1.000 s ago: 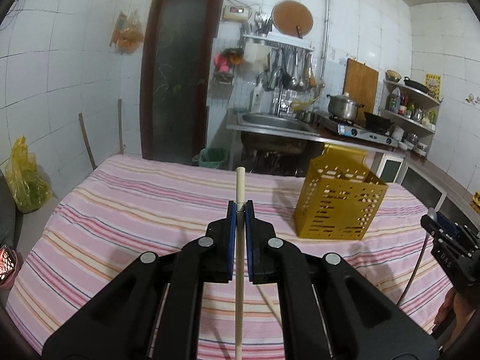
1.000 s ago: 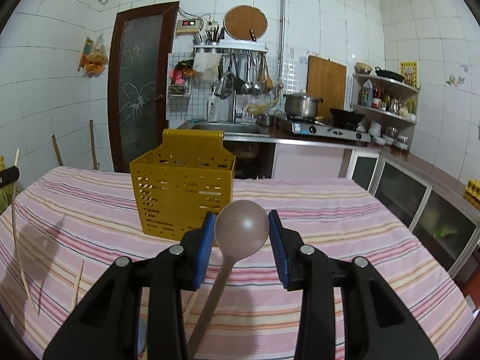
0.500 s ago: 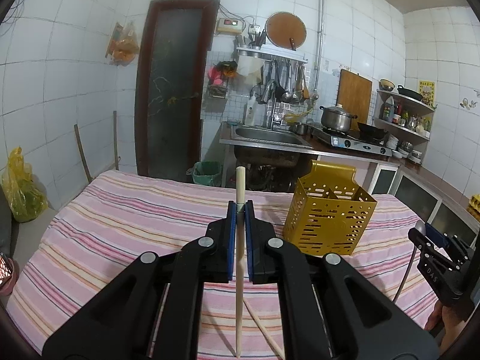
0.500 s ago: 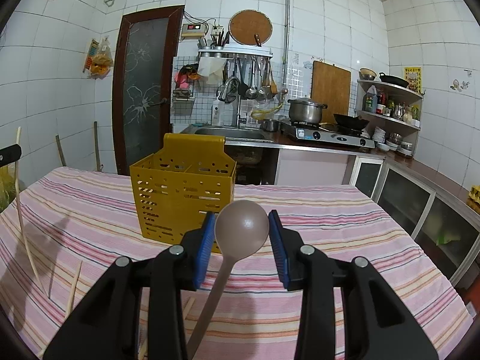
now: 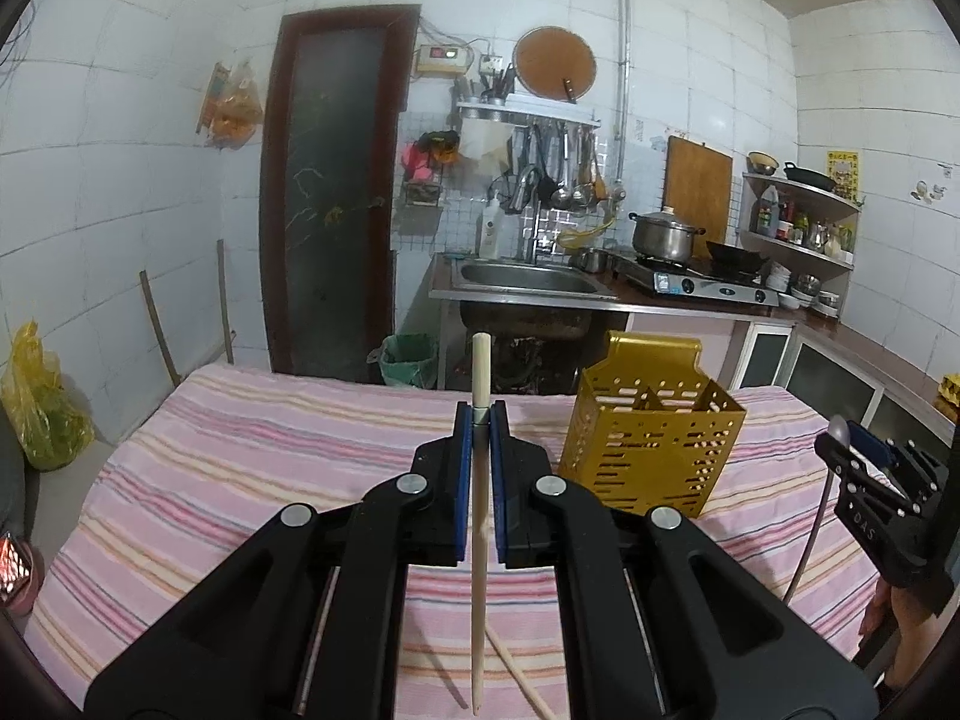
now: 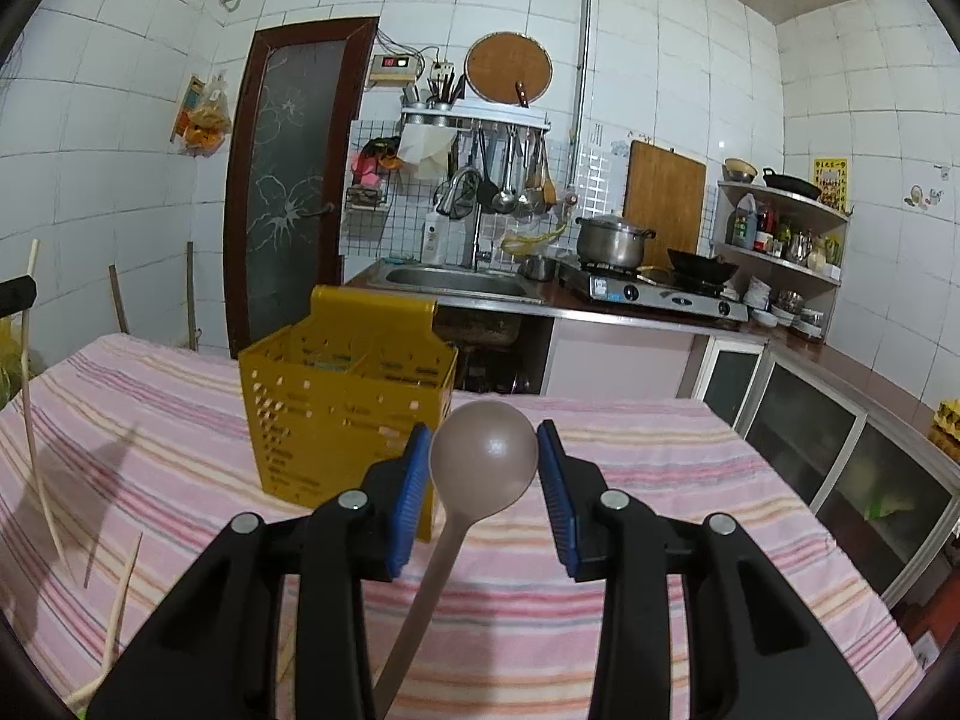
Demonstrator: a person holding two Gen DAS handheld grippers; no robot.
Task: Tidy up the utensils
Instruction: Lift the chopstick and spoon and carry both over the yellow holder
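Two grippers loaded, one utensil each.
left gripper (image 5: 480,414): jaws nearly together, pinched on a chopstick (image 5: 478,570). Stick upright between the pads, blunt end poking out at 12 o'clock, thin end hanging at 6 o'clock above the cloth.
right gripper (image 6: 483,450): jaws partway apart, spoon (image 6: 483,457) bowl sitting between the pads, handle trailing down at 7 o'clock. Left pad looks to touch the bowl rim; a sliver of gap shows at the right pad, so I can't tell how firm the hold is.
caddy (image 5: 651,450): yellow perforated utensil holder, upright on the striped tablecloth (image 5: 240,450), top open, dividers visible inside.
key relation, left: caddy at 2 o'clock from the left gripper, near, its rim about level with the fingertips. Stick's long axis is already vertical, so my read is lift, carry over toward 2 o'clock, lower thin end first.
key relation, right: caddy at 10 o'clock from the right gripper, just beyond the left finger. Right looks nearer than left.
loose chopsticks: one seen lying on the cloth below the left gripper (image 5: 519,672); right wrist view shows two more pale pieces at 8 o'clock (image 6: 123,594), can't tell if one is the same stick.
counts: one caddy, one spoon, one held chopstick, at least one loose chopstick.
caddy contents: too hidden to tell.
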